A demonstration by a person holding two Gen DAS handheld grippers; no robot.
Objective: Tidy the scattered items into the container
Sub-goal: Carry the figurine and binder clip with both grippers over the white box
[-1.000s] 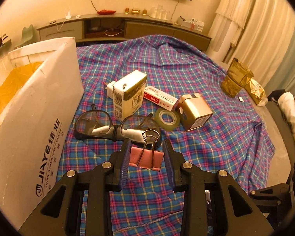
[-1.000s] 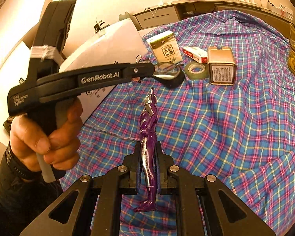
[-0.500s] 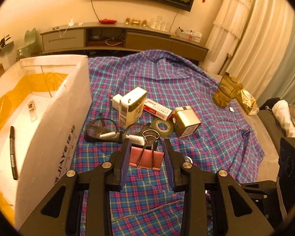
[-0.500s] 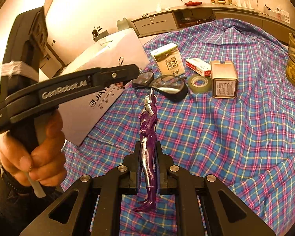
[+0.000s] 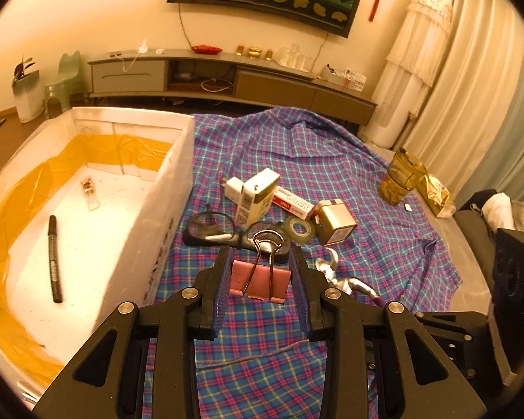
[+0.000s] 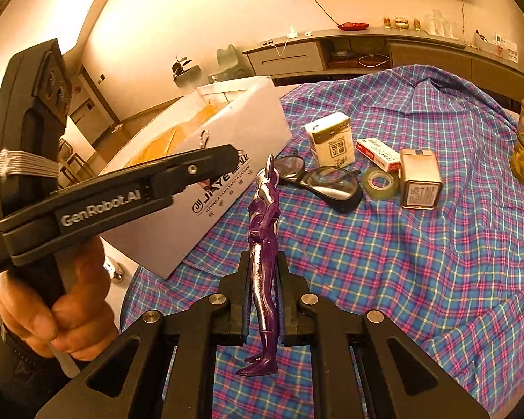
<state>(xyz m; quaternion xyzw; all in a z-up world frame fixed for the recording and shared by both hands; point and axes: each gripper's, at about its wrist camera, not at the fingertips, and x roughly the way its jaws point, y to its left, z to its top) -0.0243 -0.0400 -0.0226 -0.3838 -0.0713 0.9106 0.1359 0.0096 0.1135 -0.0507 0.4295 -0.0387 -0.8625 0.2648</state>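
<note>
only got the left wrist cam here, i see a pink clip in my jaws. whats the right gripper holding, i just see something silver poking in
Observer: The right gripper is shut on a purple and silver toy figure, clamped around its legs.
Operator: which way up is it
Observer: Head pointing away from the camera, feet hanging back toward it, below the fingers.
Operator: any writing on the outside of the white box
Observer: Yes, its outer wall carries a printed JiAYE logo with a line of small text under it.
Operator: can you see my left hand
Observer: Yes, the left hand is wrapped around the left gripper's handle.
</note>
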